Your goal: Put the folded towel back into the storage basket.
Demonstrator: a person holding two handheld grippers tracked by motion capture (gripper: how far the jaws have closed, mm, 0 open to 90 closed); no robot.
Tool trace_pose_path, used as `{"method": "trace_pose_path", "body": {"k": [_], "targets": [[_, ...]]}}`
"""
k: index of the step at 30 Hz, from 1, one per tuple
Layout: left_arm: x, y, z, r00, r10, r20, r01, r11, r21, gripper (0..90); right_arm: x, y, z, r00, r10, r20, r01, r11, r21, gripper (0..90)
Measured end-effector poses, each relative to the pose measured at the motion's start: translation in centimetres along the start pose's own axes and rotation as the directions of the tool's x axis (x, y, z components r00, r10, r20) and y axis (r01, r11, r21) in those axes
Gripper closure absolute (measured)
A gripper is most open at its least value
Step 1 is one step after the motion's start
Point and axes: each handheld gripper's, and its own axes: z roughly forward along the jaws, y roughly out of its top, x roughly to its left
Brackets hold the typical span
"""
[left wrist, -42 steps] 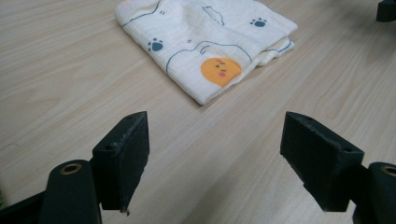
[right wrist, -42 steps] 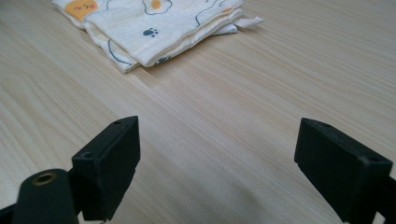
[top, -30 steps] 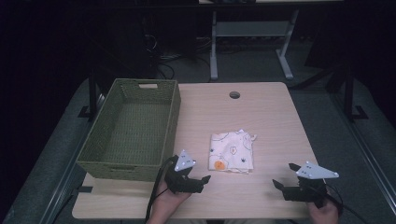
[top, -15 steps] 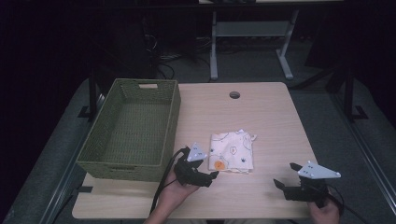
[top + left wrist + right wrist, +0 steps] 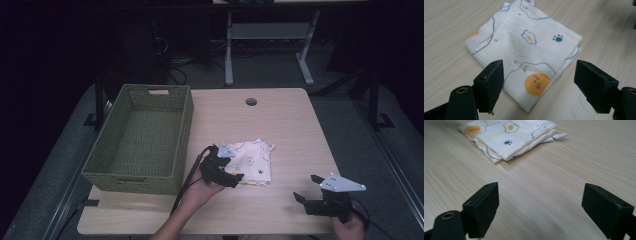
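A folded cream cloth (image 5: 255, 161) printed with fried eggs and paw marks lies near the middle of the wooden table (image 5: 280, 125). My left gripper (image 5: 234, 173) is open at the cloth's near left corner. In the left gripper view its jaws (image 5: 539, 75) straddle the near corner of the cloth (image 5: 529, 42), the one with an orange face print, without closing on it. My right gripper (image 5: 308, 189) is open and low near the front right edge, with nothing between its jaws (image 5: 541, 195). From there the cloth (image 5: 511, 135) lies farther off on the bare wood.
A green woven basket (image 5: 187, 130) stands along the table's left side, close beside my left hand. A round cable hole (image 5: 251, 101) sits near the far edge. Dark floor and a desk frame (image 5: 270, 35) lie beyond the table.
My left gripper has moved forward and to the right, from the front edge up to the cloth's near corner. The right gripper has hardly moved.
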Motion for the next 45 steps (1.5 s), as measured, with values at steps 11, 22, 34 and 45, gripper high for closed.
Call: {"method": "trace_pose_path", "body": {"k": [11, 22, 34, 45], "targets": [[0.3, 2.6, 2.2, 0.9997, 0.022, -0.007, -0.022, 0.9984, 0.053, 26.3, 0.0, 0.0, -0.1, 1.0000, 0.007, -0.005, -0.007, 1.000, -0.008, 13.9], [1.0, 4.0, 4.8, 0.9999, 0.007, -0.008, -0.006, 0.9938, 0.111, 30.3, -0.1, 0.1, -0.2, 0.9999, 0.008, -0.008, -0.008, 1.000, -0.016, 13.9], [1.6, 4.2, 7.5, 0.9996, -0.019, -0.019, 0.022, 0.9857, 0.167, 43.1, -0.1, 0.2, -0.2, 1.0000, 0.005, -0.007, -0.005, 1.000, -0.019, 13.9], [1.5, 3.8, 8.4, 0.9982, 0.014, -0.057, -0.003, 0.9814, 0.192, 55.2, 0.0, 0.2, -0.2, 1.0000, -0.001, -0.007, 0.000, 1.000, -0.019, 13.9]]}}
